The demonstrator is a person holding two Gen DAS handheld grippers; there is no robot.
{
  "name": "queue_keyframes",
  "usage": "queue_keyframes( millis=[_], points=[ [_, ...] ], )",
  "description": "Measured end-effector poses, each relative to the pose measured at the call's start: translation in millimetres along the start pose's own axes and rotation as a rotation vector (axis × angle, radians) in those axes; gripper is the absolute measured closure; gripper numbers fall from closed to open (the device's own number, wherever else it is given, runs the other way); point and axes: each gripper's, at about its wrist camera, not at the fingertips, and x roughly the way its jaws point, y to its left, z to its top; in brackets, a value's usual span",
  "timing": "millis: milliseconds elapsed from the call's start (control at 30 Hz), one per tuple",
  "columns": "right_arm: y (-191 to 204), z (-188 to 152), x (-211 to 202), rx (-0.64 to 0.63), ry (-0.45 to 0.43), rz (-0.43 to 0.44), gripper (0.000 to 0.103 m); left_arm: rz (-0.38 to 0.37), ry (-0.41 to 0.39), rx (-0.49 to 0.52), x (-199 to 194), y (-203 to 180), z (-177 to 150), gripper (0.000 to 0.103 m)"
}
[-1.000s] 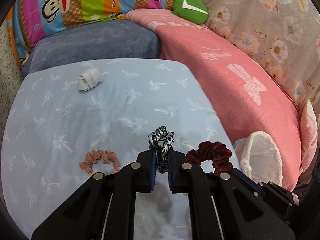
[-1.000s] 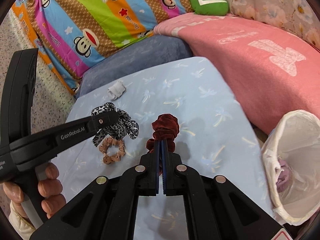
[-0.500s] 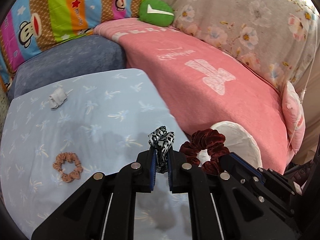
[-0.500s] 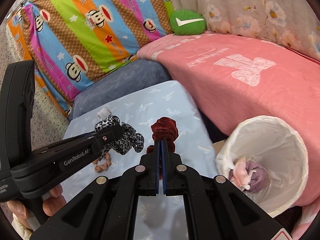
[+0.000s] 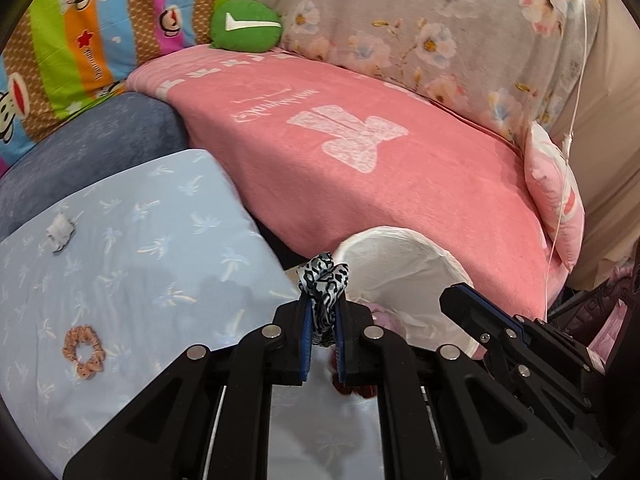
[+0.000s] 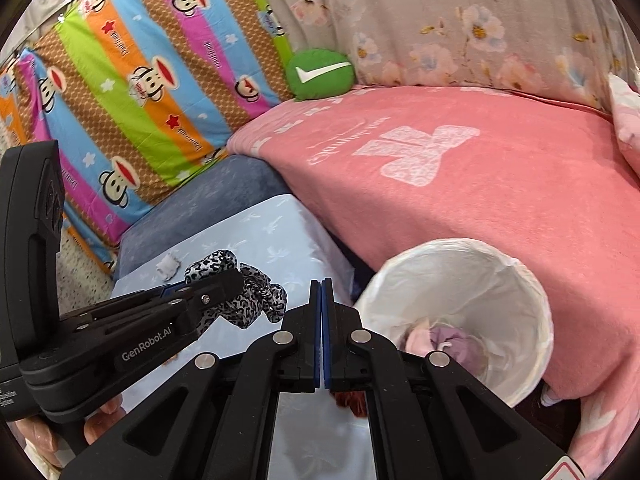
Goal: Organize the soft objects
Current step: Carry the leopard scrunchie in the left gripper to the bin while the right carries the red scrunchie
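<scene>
My left gripper (image 5: pixel 322 312) is shut on a black-and-white leopard scrunchie (image 5: pixel 324 280), held up beside the rim of a white lined bin (image 5: pixel 404 240). In the right wrist view that gripper (image 6: pixel 234 282) and its leopard scrunchie (image 6: pixel 256 300) are at the left. My right gripper (image 6: pixel 322 292) has its pads pressed together with nothing at the tips. It hangs just left of the bin (image 6: pixel 532 292). A dark red scrunchie (image 6: pixel 352 398) shows low under its fingers, apart from the pads, and also under the left gripper (image 5: pixel 352 390). Where it rests is hidden.
A peach scrunchie (image 5: pixel 84 354) and a small white rolled cloth (image 5: pixel 60 232) lie on the light blue sheet (image 5: pixel 152 220). Pink and lilac soft things (image 6: pixel 440 340) sit in the bin. A pink blanket (image 5: pixel 360 168) and a green cushion (image 5: pixel 244 26) lie behind it. A hand (image 6: pixel 36 436) holds the left gripper.
Both grippers swung right from over the sheet to the bin. The dark red scrunchie that stood up from the right gripper's tips is gone from them and shows only below.
</scene>
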Motion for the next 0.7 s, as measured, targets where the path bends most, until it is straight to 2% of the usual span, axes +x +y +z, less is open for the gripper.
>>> queue_keyframes(
  millis=[167,233,300,433,700],
  points=[
    [-19,-7,10,0.005,0.038,-0.024,0.100,-0.015,0.023,0.020,12,-10,-3,0.094],
    [-28,-20,19,0.010,0.079,-0.041,0.084,-0.010,0.035,0.017,16,-9,-6,0.094],
    [-39,-35,27,0.028,0.113,-0.054,0.075,-0.003,0.045,0.014,17,-6,-12,0.094],
    [-56,-62,51,0.078,0.212,-0.052,0.074,0.008,0.075,-0.002,25,0,-20,0.094],
    [-62,-84,79,0.099,0.297,-0.040,0.074,0.008,0.111,0.006,37,-4,-27,0.094]
  ],
)
